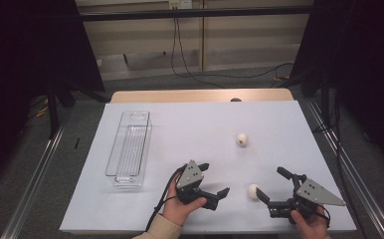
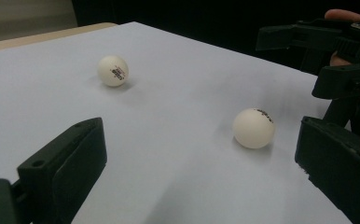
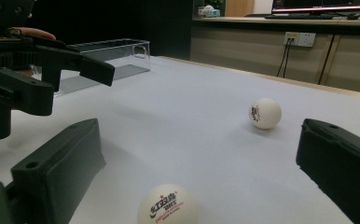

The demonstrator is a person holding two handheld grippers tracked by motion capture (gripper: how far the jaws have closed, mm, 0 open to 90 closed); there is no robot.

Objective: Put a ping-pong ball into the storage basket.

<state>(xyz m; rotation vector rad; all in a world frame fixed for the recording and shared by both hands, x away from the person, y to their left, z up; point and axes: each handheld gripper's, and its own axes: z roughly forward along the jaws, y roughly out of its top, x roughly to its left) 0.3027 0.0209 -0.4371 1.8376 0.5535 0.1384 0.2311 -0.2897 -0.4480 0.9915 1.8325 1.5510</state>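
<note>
L gripper [image 1: 214,180] wide open – empty, R gripper [image 1: 273,185] wide open, near ball [image 1: 252,191] betw. its jaws – ungripped

A clear plastic bin [image 1: 129,149] lies lengthwise near the table's [image 1: 205,119] left edge. Black cables [image 1: 180,55] trail over the floor beyond the far edge.
</note>
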